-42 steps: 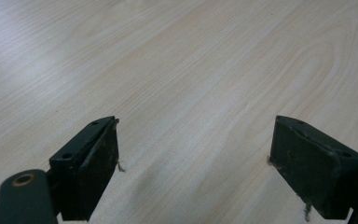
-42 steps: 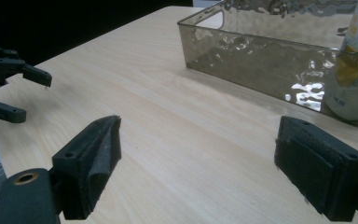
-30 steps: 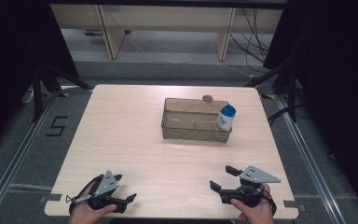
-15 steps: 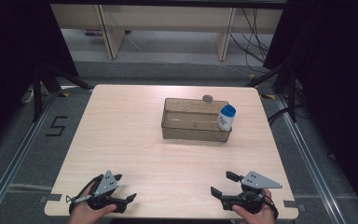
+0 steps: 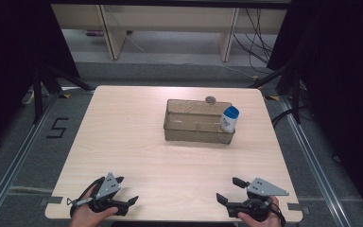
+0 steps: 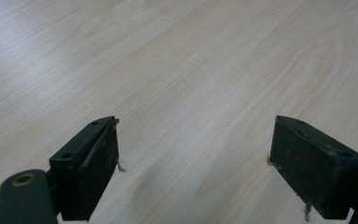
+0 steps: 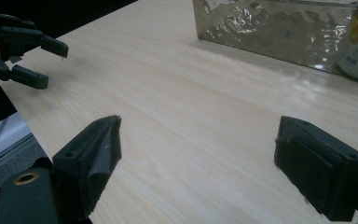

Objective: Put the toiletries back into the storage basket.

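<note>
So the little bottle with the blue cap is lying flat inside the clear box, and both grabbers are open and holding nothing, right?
Not quite. The bottle stands upright at the right end of the clear box, as the high view shows. The rest is right: the left gripper and the right gripper both have their jaws wide apart with nothing between them.

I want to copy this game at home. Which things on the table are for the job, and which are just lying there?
For the job:
- clear bin
- blue-capped bottle, at the bin's right end
- left tool and right tool, both open

Just lying about:
- small grey round thing behind the bin
</note>
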The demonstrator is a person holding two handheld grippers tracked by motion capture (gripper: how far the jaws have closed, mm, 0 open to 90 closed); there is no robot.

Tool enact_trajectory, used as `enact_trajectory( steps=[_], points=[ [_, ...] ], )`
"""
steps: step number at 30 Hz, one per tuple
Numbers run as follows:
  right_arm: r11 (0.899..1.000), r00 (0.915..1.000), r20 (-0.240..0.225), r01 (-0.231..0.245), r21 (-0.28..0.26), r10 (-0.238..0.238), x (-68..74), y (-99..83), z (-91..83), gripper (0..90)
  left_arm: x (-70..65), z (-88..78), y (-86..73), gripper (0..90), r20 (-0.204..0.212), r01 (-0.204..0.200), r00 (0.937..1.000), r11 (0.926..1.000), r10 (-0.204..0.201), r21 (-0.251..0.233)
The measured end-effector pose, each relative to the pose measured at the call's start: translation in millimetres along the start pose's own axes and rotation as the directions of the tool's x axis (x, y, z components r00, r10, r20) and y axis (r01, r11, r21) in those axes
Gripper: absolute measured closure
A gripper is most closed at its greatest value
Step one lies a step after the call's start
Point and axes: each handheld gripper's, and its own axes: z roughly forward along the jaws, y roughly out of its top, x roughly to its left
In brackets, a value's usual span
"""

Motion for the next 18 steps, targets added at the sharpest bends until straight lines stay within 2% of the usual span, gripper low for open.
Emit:
enact_trajectory(
  steps=[1,2,4,5,7,8,10,11,13,14,15,16,18],
  points=[
    [0.998,0.9984,-0.004,-0.056,0.021,0.056,3.8,-0.9,-1.8,15.8,0.0,-0.1,0.0,15.1,0.0,-0.001,1.0,1.0,0.001,0.001],
    [1.0,1.0,0.003,-0.009,0.012,0.009,0.6,-1.3,-1.7,15.8,-0.1,0.0,0.0,15.1,0.0,0.0,1.0,1.0,0.0,0.0],
    [1.0,0.9995,-0.023,-0.02,-0.002,0.02,0.5,-2.7,-0.3,15.7,1.5,-0.2,0.0,15.1,0.007,-0.014,0.9999,0.9998,0.014,0.011],
    [1.0,0.9995,-0.012,-0.029,0.001,0.029,1.4,-3.1,-1.3,15.8,1.4,-0.4,0.0,15.1,-0.005,-0.017,0.9998,0.9998,0.017,0.014],
    [1.0,1.0,0.009,0.0,0.005,0.0,0.6,-3.4,-3.1,15.8,1.7,-0.1,-0.1,15.1,0.001,-0.016,0.9999,0.9998,0.016,0.014],
    [1.0,0.9999,-0.01,-0.007,0.015,0.007,0.5,-3.7,-3.1,15.7,1.7,-0.1,-0.1,15.1,0.002,-0.015,0.9999,0.9998,0.015,0.013],
    [0.999,0.9996,0.001,-0.028,0.023,0.028,2.7,-4.4,-4.6,15.7,1.7,-0.1,-0.1,15.1,0.002,-0.016,0.9999,0.9998,0.016,0.014],
    [1.0,1.0,0.002,-0.006,0.015,0.006,1.4,-4.6,-4.3,15.7,1.8,-0.1,-0.1,15.1,0.002,-0.016,0.9999,0.9998,0.016,0.015],
    [1.0,1.0,-0.006,-0.001,0.009,0.001,1.7,-5.5,-3.7,15.7,1.8,-0.1,-0.1,15.1,0.002,-0.015,0.9999,0.9998,0.015,0.014],
    [1.0,0.9997,-0.018,-0.015,0.009,0.015,2.4,-6.0,-3.0,15.7,1.8,-0.1,-0.1,15.1,0.002,-0.016,0.9999,0.9998,0.016,0.014],
    [1.0,0.9998,-0.006,-0.021,0.021,0.021,3.4,-6.2,-4.6,15.7,2.1,-0.1,0.0,15.1,0.001,-0.018,0.9998,0.9997,0.018,0.017],
    [1.0,1.0,-0.003,-0.007,0.015,0.007,3.3,-6.6,-3.9,15.7,2.1,0.0,0.0,15.1,0.0,-0.017,0.9999,0.9997,0.017,0.016],
    [1.0,0.9999,-0.009,-0.009,0.018,0.009,4.5,-7.3,-4.7,15.7,1.7,-0.1,-0.2,15.1,0.001,-0.016,0.9999,0.9998,0.016,0.013]
  ],
)
